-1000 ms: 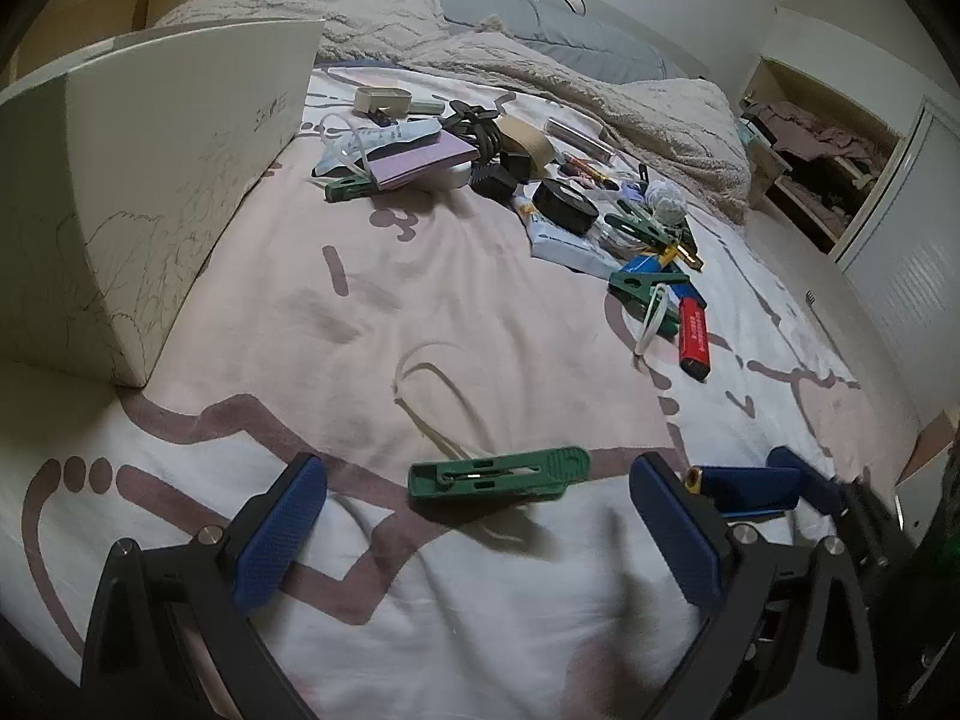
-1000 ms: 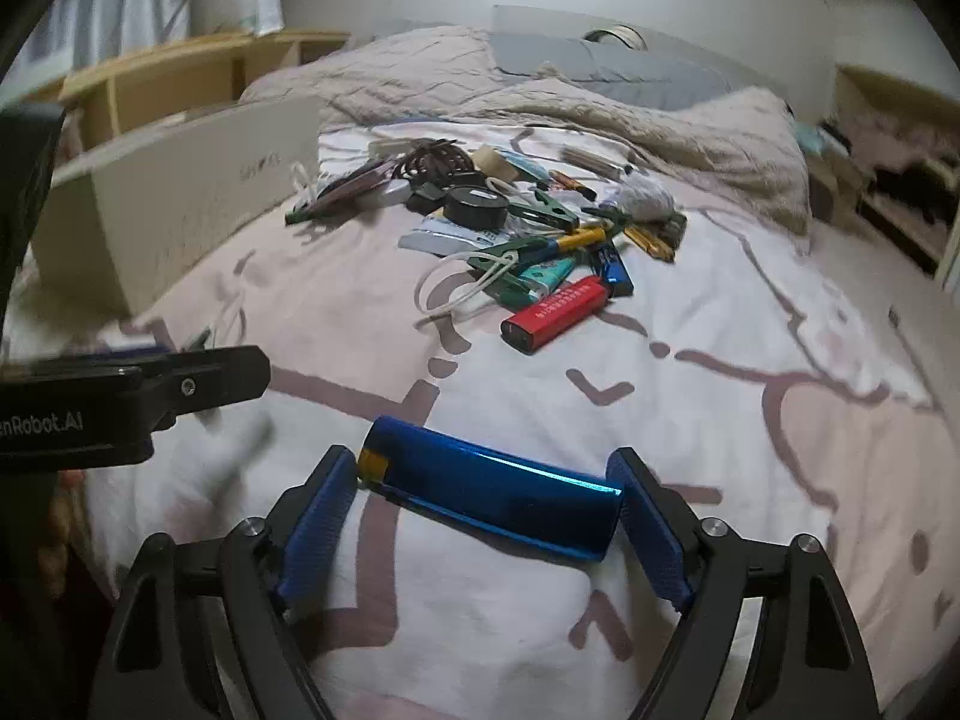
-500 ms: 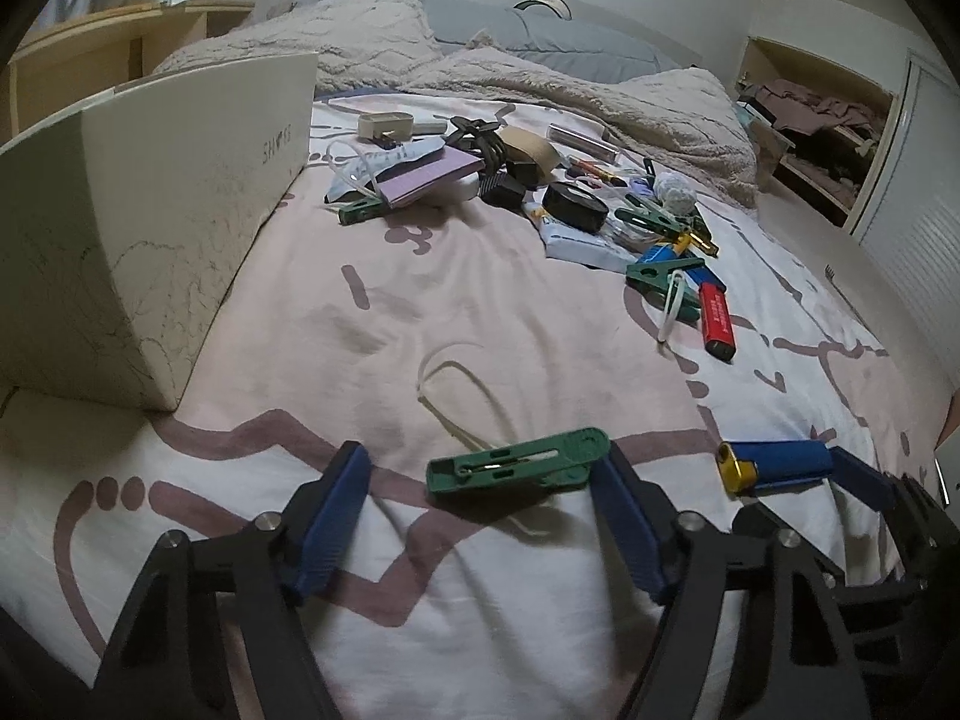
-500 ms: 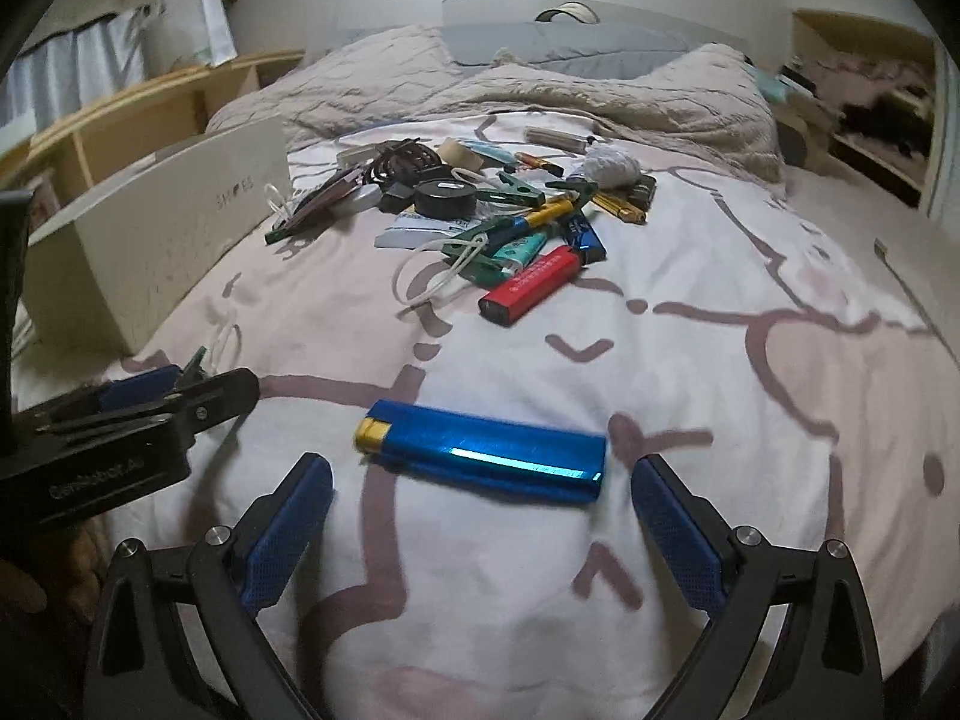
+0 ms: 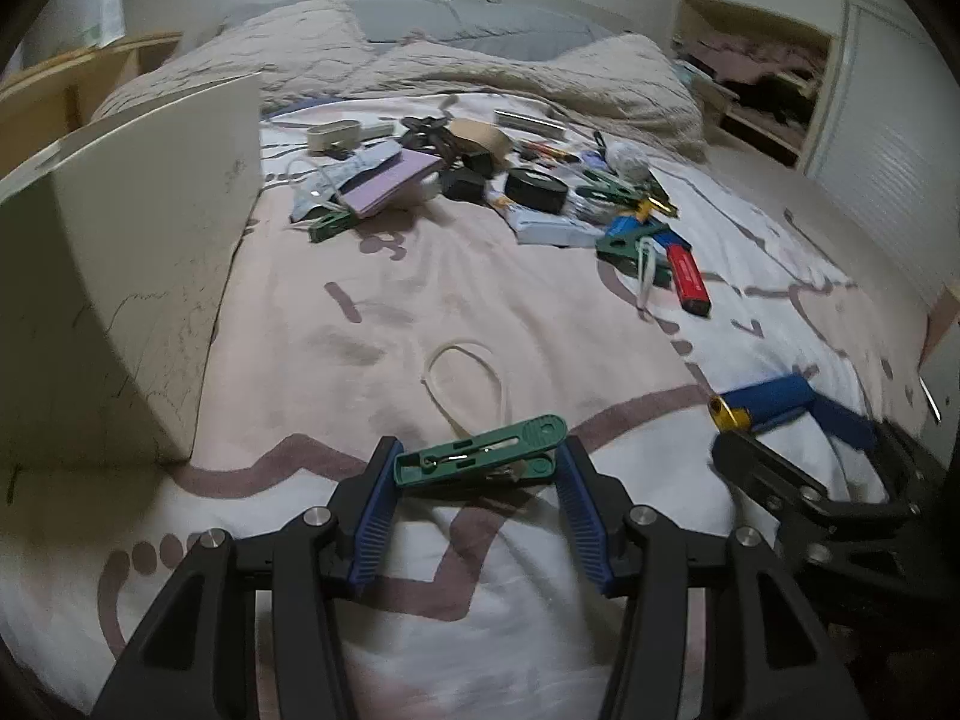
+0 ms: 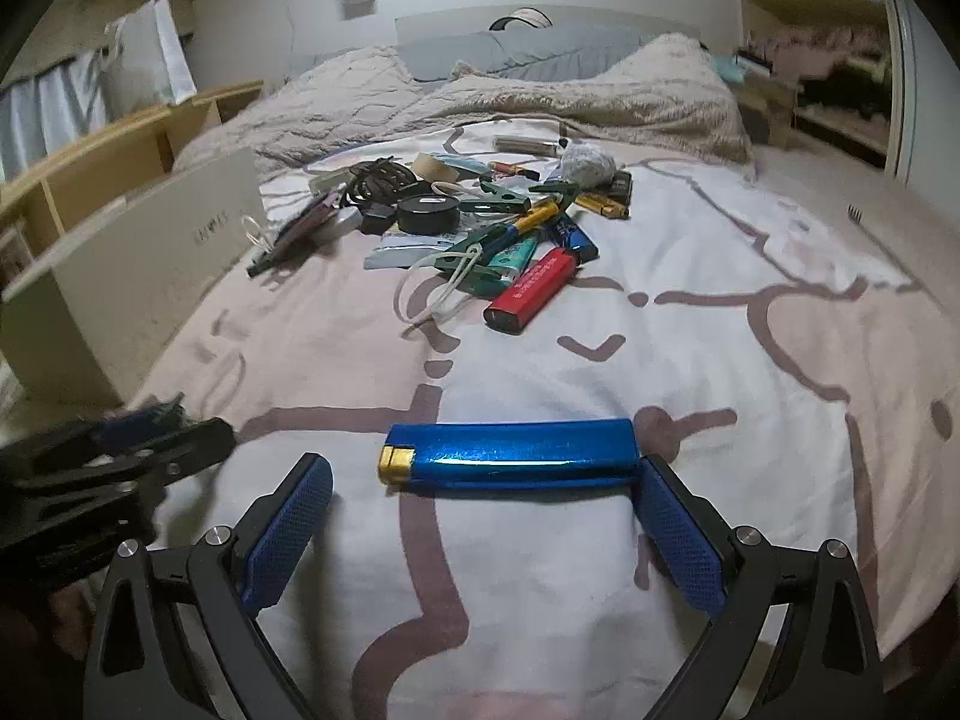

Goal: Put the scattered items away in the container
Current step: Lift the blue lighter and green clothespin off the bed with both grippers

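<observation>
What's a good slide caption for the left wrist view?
Left gripper closing around a green clothespin on the bedsheet, cardboard box alongside.

Glossy metallic-blue lighter (image 6: pixel 510 455), matt green plastic clip (image 5: pixel 480 453), soft cloth bedsheet (image 5: pixel 420 300).

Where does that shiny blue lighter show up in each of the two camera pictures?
Left wrist view: blue lighter at the right edge, gold end toward the middle.
Right wrist view: the lighter lies bottom centre, across the sheet.
Shared landmark: the red lighter at the pile's near edge.
</observation>
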`<state>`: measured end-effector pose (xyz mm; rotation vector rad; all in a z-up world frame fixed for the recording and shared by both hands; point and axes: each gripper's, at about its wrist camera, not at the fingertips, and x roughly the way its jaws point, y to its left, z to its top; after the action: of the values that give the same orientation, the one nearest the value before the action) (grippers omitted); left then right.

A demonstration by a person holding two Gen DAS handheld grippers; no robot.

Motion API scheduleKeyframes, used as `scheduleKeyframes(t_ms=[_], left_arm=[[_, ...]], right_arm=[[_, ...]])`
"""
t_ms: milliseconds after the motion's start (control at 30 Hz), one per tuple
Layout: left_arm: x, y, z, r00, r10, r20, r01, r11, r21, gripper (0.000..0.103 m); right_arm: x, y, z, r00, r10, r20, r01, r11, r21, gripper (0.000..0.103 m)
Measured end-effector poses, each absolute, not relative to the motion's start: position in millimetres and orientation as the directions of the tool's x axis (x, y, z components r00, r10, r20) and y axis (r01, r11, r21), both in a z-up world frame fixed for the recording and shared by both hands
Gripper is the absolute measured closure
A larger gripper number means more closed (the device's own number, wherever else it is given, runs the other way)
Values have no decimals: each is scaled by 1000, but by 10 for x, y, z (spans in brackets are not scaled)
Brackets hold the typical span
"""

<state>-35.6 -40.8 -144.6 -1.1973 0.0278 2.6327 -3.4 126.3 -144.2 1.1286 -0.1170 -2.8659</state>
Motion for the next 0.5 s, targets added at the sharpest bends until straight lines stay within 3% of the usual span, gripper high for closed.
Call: scheduleKeyframes(t_ms=[267, 500], left_arm=[[-357, -382, -1454, -601, 224, -767, -333, -943, -15, 51], [-376, -382, -1467, -600, 213, -771, -336, -942, 0, 47]], right_arm=[[-132, 1258, -1480, -738, -27, -675, 80, -996, -48, 3], [-176, 1377, -1487, -708, -83, -701, 99, -995, 19, 5]])
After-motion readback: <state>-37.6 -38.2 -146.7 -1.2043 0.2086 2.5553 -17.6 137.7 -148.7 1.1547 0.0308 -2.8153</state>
